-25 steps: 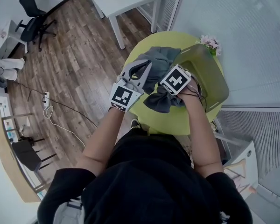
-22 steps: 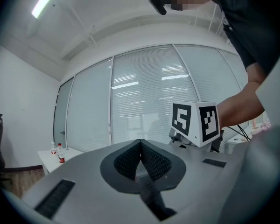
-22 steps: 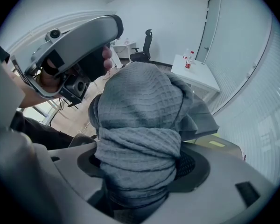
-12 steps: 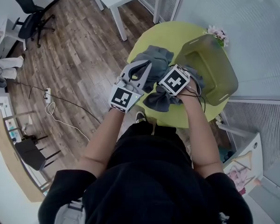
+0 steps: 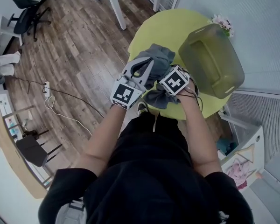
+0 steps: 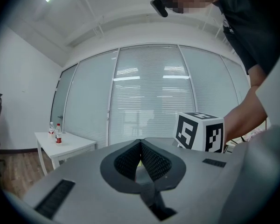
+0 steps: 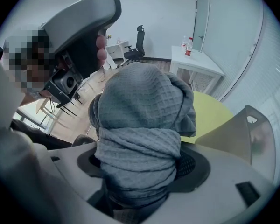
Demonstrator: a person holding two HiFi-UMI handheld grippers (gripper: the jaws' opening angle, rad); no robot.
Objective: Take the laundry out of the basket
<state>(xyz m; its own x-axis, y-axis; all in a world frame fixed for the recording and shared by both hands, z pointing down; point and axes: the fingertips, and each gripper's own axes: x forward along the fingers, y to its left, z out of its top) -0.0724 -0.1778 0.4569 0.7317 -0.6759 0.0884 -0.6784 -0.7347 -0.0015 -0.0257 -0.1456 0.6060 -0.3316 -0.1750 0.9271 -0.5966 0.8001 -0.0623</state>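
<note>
Lower and closer to the near table edge than a second ago: both grippers, with the grey towel (image 5: 156,57) drawn further from the basket (image 5: 210,62).

Far left, on wood floor: office chair (image 5: 19,13); nearer, power strip (image 5: 46,91) with trailing cable.

Left gripper (image 5: 147,64): held about level over left part of round yellow-green table (image 5: 165,29). Jaws fully together, pads meeting at the tips, nothing pinched between them. Tips over towel's left fold; contact not clear. Beyond it in the left gripper view: white table (image 6: 65,146) with two bottles (image 6: 57,133).

Towel: outside the basket, heaped on the table just left of it, waffle weave, one end bunched up.

Right gripper (image 5: 175,85): angled steeply down, just right of the left one. Jaws spread wide yet clamped on the bunched end of the towel, which fills the gap between the pads and hides most of them.

Basket: translucent green, on right part of table, close beside right gripper. Small bunch of flowers (image 5: 222,21) at its far side.
</note>
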